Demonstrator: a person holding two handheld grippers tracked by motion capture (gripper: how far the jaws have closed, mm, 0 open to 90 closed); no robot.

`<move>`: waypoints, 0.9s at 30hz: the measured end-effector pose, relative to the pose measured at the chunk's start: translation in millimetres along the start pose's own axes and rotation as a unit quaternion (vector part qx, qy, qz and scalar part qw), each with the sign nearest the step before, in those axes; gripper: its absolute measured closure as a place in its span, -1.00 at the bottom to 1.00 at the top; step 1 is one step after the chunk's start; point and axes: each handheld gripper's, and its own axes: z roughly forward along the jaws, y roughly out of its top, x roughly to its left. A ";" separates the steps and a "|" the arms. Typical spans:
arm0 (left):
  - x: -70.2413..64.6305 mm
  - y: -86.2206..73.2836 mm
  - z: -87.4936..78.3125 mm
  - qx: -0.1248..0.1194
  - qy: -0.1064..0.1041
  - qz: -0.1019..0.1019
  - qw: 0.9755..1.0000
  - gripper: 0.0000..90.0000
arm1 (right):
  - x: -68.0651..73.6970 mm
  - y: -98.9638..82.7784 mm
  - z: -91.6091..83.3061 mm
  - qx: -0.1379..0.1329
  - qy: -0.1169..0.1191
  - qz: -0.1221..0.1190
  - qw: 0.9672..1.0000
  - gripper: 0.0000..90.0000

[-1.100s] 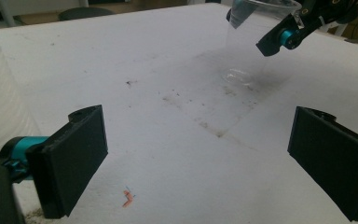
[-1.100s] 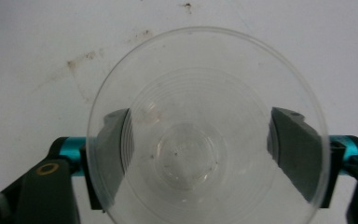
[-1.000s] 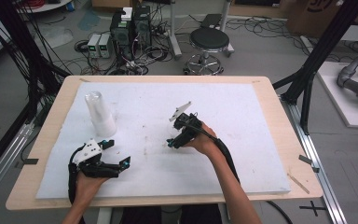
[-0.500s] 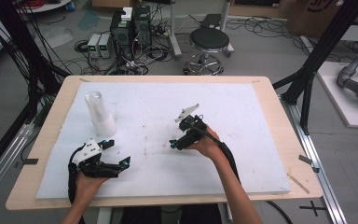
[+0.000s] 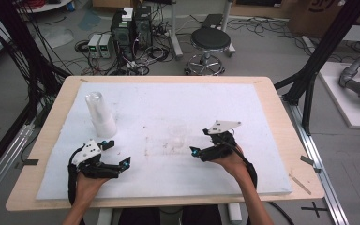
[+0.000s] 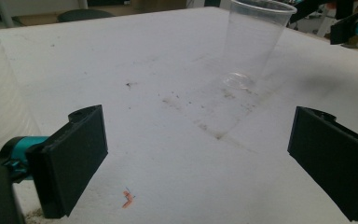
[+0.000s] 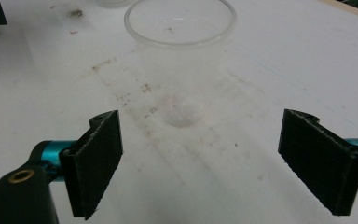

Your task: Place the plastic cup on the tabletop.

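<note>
I see the clear plastic cup (image 5: pixel 177 132) upright mid-counter (image 5: pixel 272 112) on the white foam sheet (image 5: pixel 243 108), right gripper (image 5: pixel 200 152) just beside it, fingers wide apart and empty, left gripper (image 5: pixel 117 157) likewise gaping near the stack of white cups (image 5: pixel 101 115)

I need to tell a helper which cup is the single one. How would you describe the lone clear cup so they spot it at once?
On the white mat, look between the two tools near the middle: the single clear cup stands upright and empty, just ahead of the right tool. Unlike the tall upside-down stack of cups at far left, it is one see-through cup, mouth up.
</note>
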 end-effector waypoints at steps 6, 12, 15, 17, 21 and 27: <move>-0.4 0.2 0.5 0.003 0.001 0.002 1.000 -0.90 | -3.8 -27.8 -28.0 -0.052 -0.025 0.022 0.998 -0.70; 0.0 0.2 0.5 0.003 0.004 -0.001 1.000 -0.90 | -6.5 -49.8 -41.0 -0.076 -0.052 0.030 0.995 -0.69; 0.4 0.1 -0.3 0.001 0.004 -0.003 1.000 -0.90 | -9.6 -60.6 -44.7 -0.091 -0.061 0.041 0.993 -0.69; 0.1 -0.1 -0.7 -0.002 0.003 0.001 1.000 -0.90 | -10.9 -64.1 -44.0 -0.092 -0.060 0.043 0.993 -0.69; -0.4 -0.2 -0.7 -0.003 0.003 0.002 1.000 -0.90 | -11.3 -69.7 -41.7 -0.093 -0.067 0.049 0.992 -0.69; -2.3 -0.8 -1.6 -0.009 0.005 0.009 1.000 -0.90 | -12.8 -73.9 -43.0 -0.110 -0.077 0.055 0.989 -0.69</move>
